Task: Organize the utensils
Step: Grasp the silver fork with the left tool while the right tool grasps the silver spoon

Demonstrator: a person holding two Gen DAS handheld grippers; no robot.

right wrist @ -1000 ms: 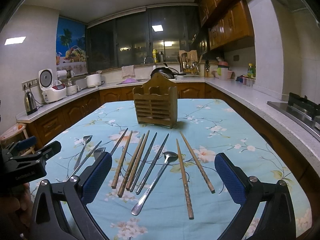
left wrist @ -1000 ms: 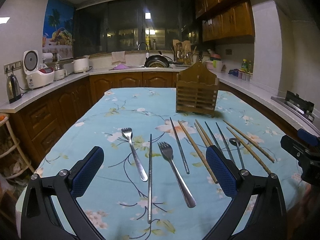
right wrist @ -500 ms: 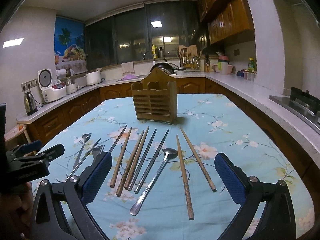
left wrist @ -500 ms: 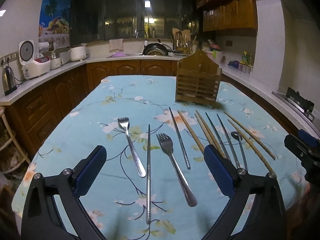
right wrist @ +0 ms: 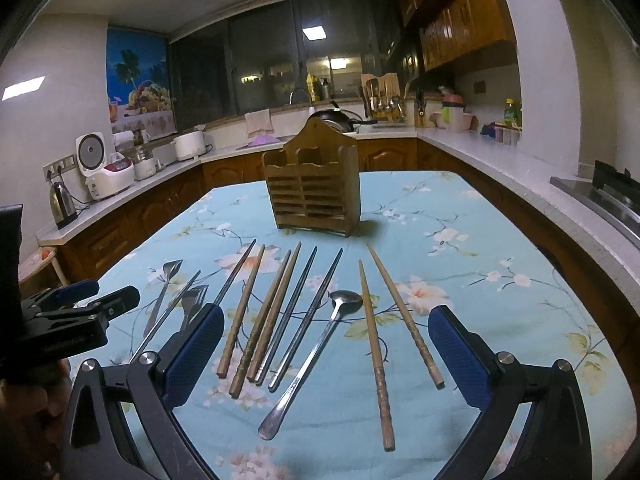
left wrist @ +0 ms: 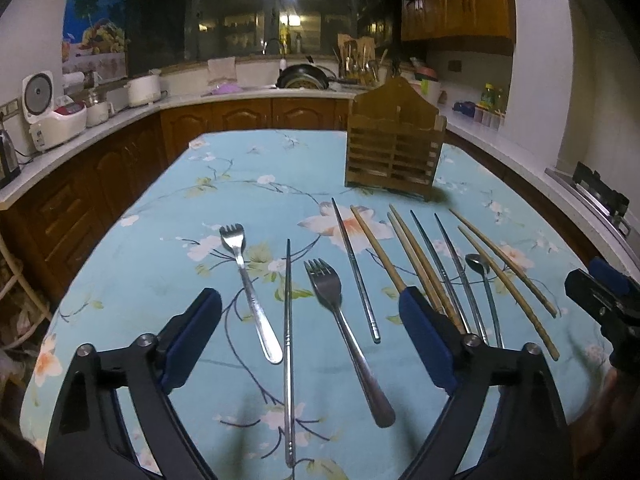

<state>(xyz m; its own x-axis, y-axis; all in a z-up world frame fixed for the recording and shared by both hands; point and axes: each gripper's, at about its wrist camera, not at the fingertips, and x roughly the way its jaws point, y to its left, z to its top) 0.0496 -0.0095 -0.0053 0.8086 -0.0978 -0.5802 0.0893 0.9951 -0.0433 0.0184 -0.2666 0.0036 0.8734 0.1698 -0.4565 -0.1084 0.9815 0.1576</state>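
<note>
Utensils lie in a row on the blue floral tablecloth (left wrist: 224, 184). In the left wrist view a small fork (left wrist: 248, 280), a metal chopstick (left wrist: 289, 352) and a large fork (left wrist: 344, 332) lie under my left gripper (left wrist: 312, 320). Its jaws are closing, with nothing pressed between the blue pads. Farther right lie wooden chopsticks (left wrist: 416, 264) and a spoon (left wrist: 484, 292). The slatted wooden holder (left wrist: 394, 152) stands behind them. My right gripper (right wrist: 326, 344) hangs open above the spoon (right wrist: 316, 356) and two wooden chopsticks (right wrist: 374, 344), touching nothing.
Wooden counters run around the table, with a rice cooker (right wrist: 104, 164) and kettle (right wrist: 62, 204) on the left. A stove (right wrist: 600, 196) sits on the right. A sink and dish rack (right wrist: 380, 100) stand behind the holder (right wrist: 316, 188). A low stand (left wrist: 16, 292) is by the table's left edge.
My left gripper has moved forward and a little lower over the forks, tilting down, and its pads have come closer together. The right gripper has hardly moved.
</note>
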